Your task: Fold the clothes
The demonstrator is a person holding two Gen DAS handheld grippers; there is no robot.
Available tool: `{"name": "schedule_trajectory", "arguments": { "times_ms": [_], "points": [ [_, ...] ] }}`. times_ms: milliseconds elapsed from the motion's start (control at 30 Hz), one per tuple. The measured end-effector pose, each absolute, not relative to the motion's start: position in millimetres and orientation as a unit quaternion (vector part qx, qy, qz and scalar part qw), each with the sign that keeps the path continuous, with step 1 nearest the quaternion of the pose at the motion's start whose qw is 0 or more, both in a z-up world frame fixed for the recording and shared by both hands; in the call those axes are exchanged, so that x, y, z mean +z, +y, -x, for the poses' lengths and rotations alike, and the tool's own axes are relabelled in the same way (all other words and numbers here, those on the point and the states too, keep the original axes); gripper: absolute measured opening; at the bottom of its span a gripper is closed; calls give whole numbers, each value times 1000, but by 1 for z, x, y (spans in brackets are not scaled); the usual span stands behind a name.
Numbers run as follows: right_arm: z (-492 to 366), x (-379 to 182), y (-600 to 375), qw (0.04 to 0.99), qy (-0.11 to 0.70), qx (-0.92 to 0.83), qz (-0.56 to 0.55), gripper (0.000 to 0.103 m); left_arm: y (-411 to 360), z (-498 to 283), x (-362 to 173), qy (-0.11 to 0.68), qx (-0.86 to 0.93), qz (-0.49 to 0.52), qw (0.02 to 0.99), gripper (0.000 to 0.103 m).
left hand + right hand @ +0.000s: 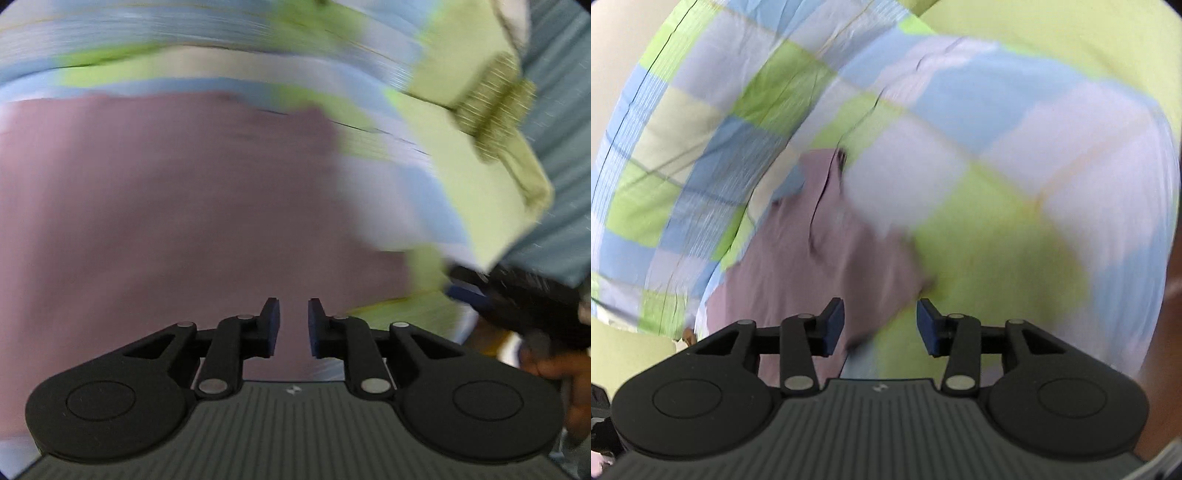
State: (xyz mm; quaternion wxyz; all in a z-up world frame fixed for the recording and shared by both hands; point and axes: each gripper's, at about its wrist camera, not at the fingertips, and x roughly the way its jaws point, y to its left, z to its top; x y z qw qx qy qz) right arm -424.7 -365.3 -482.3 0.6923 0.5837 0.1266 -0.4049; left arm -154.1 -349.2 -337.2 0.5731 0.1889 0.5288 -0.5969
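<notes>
Both views are smeared with blur, so fine edges are hard to read. In the left wrist view the mauve, smooth cloth garment [177, 206] fills the centre and left of the frame, its upper edge running across the upper third against the checked bedsheet of blue, white and lime-green squares [207, 33]. The left gripper [293, 326] sits at lower centre, jaws a narrow gap apart with nothing pinched between them. At lower right, the other black handheld tool [532, 306] crosses the sheet's edge. In the right wrist view the garment [820, 266] lies at centre, its right-hand edge slanting down towards the right gripper [881, 325], whose jaws stand moderately apart and empty; open sheet [1015, 251] spreads right of it.
</notes>
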Motion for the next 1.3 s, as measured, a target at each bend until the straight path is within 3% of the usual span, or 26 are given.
{"name": "schedule_trajectory", "arguments": {
  "times_ms": [100,200,267,333,467,500,533,567,600,633,733,833,900,1067,1233,1267,1300],
  "points": [
    [460,-498,-419,709,140,-381,-576,40,-384,216,-353,511,-612,-204,568,37],
    [473,-493,-472,724,164,-351,-571,41,-414,256,-373,495,-597,-228,589,46],
    [474,-496,-497,727,179,-332,-574,48,-428,271,-386,488,-584,-260,595,49],
    [471,-502,-511,726,191,-319,-578,49,-440,283,-405,498,-558,-304,591,45],
    [463,-514,-521,723,207,-298,-588,49,-447,284,-413,500,-538,-319,599,19],
    [462,-517,-522,722,207,-293,-592,49,-449,283,-414,502,-537,-320,598,19],
    [460,-520,-523,720,206,-284,-599,47,-450,281,-415,506,-535,-319,597,19],
    [457,-522,-524,720,205,-276,-603,34,-451,280,-416,508,-535,-319,596,16],
    [453,-522,-526,721,204,-266,-606,13,-453,279,-417,508,-535,-319,595,16],
    [448,-522,-529,724,203,-254,-608,6,-454,279,-418,507,-536,-319,595,15],
    [436,-518,-537,729,195,-239,-611,5,-451,278,-419,502,-533,-323,600,8],
    [432,-541,-552,687,156,-223,-674,9,-450,275,-419,512,-516,-324,605,8],
    [426,-567,-566,633,112,-207,-738,32,-453,278,-420,523,-498,-325,611,9],
    [397,-604,-601,548,40,-157,-821,59,-464,279,-422,546,-457,-319,626,9],
    [367,-634,-618,464,17,-133,-876,59,-474,275,-424,566,-432,-317,626,12],
    [362,-640,-620,447,8,-128,-885,54,-474,273,-425,571,-428,-313,626,12],
    [358,-642,-621,441,9,-134,-888,41,-475,272,-427,574,-426,-311,626,13]
  ]
}}
